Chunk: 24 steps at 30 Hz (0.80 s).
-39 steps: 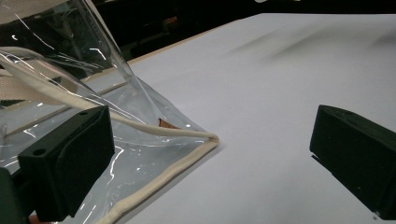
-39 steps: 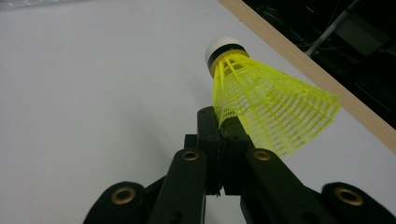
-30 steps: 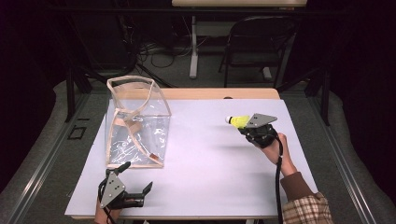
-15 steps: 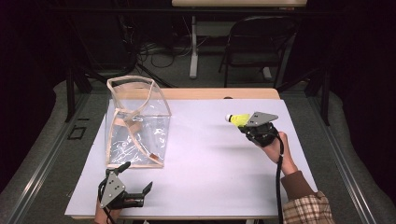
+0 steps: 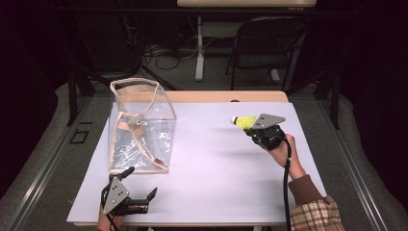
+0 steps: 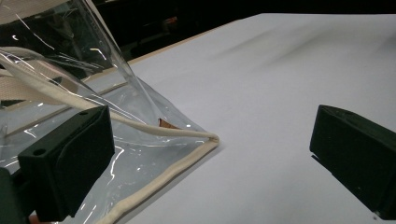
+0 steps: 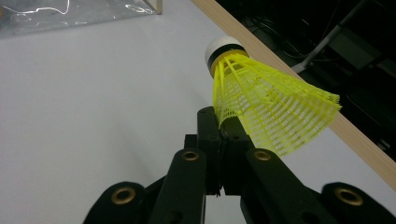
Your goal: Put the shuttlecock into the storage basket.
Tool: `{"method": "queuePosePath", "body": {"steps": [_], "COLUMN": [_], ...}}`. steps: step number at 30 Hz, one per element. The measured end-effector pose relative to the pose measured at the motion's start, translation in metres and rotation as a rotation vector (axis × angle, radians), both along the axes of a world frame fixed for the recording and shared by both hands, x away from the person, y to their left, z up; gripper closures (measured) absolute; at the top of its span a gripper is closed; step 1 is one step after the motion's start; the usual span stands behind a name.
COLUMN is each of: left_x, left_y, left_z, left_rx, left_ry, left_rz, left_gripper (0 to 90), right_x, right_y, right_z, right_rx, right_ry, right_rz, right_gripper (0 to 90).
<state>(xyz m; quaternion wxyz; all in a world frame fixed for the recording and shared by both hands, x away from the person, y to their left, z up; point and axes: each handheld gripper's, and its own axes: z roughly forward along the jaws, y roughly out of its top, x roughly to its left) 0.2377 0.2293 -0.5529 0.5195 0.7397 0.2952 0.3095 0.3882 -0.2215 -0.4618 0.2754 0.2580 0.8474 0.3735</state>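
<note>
While pinched in the right gripper [image 7: 223, 135], yellow mesh-skirted shuttlecock [image 7: 266, 105] with white cap, left gripper [image 5: 139, 197] fingers spread.

Right gripper [image 5: 251, 126]: jaws pressed together, clamping the edge of a yellow shuttlecock [image 7: 266, 105] skirt; cork end points away from the hand. Right hand [image 5: 279, 149] wraps the gripper body from behind, plaid sleeve [image 5: 315, 216] trailing, cable running down along the forearm. Left gripper [image 5: 139, 190]: jaws spread wide with nothing between them, resting low, held by the left hand [image 5: 107, 219] from below.
</note>
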Motion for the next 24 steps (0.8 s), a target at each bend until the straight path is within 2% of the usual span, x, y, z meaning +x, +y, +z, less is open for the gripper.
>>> {"method": "queuePosePath", "body": {"steps": [24], "left_x": [0.001], "left_y": [0.000], "left_z": [0.000], "left_rx": [-0.002], "left_ry": [0.001], "left_rz": [0.000], "left_gripper": [0.0], "right_x": [0.004], "right_y": [0.015], "right_z": [0.009], "right_rx": [0.014], "right_ry": [-0.012], "right_rz": [0.030], "right_gripper": [89.2]}}
